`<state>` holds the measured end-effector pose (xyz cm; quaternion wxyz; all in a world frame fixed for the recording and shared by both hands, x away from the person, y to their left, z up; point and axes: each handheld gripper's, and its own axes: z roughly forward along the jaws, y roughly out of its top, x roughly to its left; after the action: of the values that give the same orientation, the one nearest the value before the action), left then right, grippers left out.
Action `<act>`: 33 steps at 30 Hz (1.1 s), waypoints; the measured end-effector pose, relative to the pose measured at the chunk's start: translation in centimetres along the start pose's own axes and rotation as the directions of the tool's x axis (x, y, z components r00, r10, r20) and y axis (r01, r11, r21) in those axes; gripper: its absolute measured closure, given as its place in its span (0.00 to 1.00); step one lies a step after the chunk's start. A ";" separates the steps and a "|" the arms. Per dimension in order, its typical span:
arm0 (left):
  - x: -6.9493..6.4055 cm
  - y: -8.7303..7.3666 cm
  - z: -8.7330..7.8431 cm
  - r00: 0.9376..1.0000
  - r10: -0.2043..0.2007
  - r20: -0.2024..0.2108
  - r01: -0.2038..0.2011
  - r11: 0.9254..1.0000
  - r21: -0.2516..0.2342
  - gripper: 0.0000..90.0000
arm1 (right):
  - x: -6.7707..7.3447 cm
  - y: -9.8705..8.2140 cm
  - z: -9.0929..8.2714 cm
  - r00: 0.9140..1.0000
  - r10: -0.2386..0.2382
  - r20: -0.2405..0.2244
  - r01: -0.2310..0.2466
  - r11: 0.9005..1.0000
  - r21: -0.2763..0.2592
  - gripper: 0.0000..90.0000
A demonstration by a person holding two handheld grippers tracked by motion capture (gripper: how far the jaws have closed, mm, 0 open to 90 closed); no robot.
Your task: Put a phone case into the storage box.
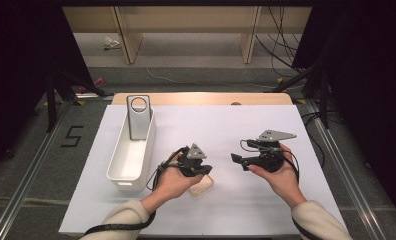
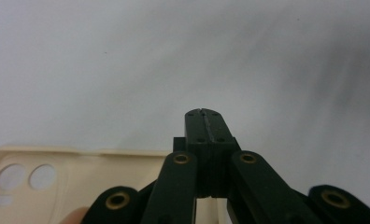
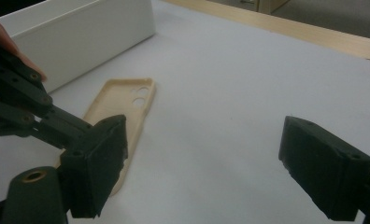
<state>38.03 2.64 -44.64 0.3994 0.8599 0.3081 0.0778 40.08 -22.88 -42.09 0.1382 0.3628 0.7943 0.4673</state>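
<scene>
Left gripper at roughly 6 o'clock of the white table sheet, jaws pressed flat together, nothing between them; tips hovering just over the cream phone case. Case lying flat on the sheet, at 5 o'clock of the left hand, partly hidden under it in the high view. In the left gripper view, case at 8 o'clock of the closed jaws, camera cutouts visible. Contact between tips and case: cannot tell.

Right gripper at 3 o'clock of the left one, held in the right hand, jaws wide apart, empty, pointing toward 9 o'clock. In the right gripper view, case just behind its near jaw.

White bin at 9 o'clock of the left gripper, grey bracket standing upright in its far end.
</scene>
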 end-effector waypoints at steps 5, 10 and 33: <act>-0.3 0.1 1.9 1.000 0.014 -0.001 -0.014 0.999 0.041 1.00 | -0.2 0.0 -0.2 1.000 0.009 0.006 -0.009 1.000 -0.003 0.18; -0.4 0.1 3.1 1.000 0.024 -0.015 -0.022 0.995 0.098 1.00 | -0.4 -0.1 -0.3 1.000 0.012 0.010 -0.012 1.000 -0.005 0.18; -0.3 -0.4 4.0 1.000 0.015 -0.014 -0.012 0.984 0.179 1.00 | -0.4 0.0 -0.4 1.000 0.013 0.011 -0.013 1.000 -0.007 0.18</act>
<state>39.10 0.07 -47.54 0.3175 0.8938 0.3112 0.0589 40.15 -23.43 -41.96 0.1408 0.3702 0.7895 0.4688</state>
